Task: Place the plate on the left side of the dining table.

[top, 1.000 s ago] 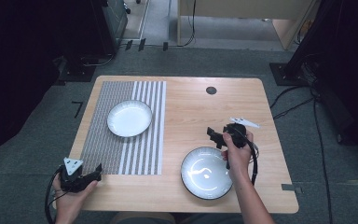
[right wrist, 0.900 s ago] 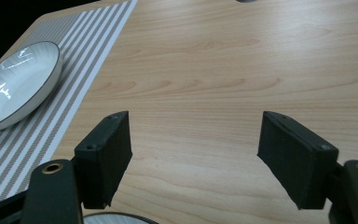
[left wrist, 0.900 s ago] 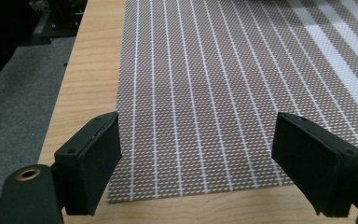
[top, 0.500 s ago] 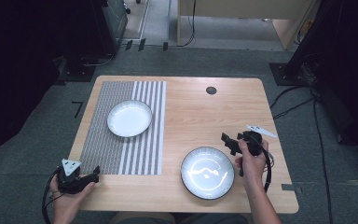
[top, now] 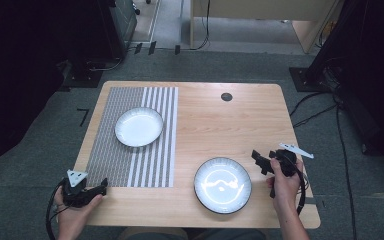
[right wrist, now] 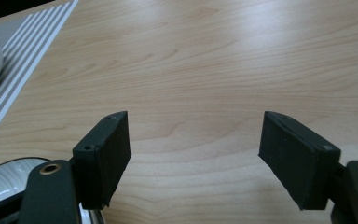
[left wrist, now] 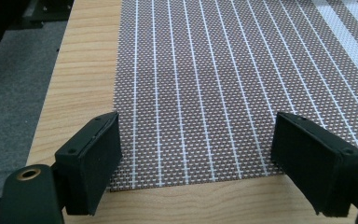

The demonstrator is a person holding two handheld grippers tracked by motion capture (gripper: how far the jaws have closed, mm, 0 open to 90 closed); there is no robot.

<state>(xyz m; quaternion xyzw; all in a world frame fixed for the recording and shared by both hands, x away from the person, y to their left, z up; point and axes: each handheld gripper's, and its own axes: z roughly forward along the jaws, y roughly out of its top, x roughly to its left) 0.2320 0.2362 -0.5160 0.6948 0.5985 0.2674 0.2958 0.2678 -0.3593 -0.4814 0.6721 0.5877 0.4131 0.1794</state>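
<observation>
Plate (top: pixel 223 184) — beside right gripper (top: pixel 261 161) (jaws apart).

Each hand-held gripper is black: the left gripper (top: pixel 101 189) and the right gripper (top: pixel 258 161) both carry a pale grey three-cornered plate on top and trail a black cable looping toward six o'clock. Their jaws are thick matte-black rectangular blocks with small recessed screws and a brass-ringed hole at the base. Both forearms are bare, without sleeves.

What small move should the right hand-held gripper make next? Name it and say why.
Probably ease the right hand-held gripper back toward the dark-rimmed plate and lower its open jaws over the rim. The jaws hold nothing and stand beside that plate, over bare table. The left hand-held gripper rests open at the mat's near edge.
</observation>
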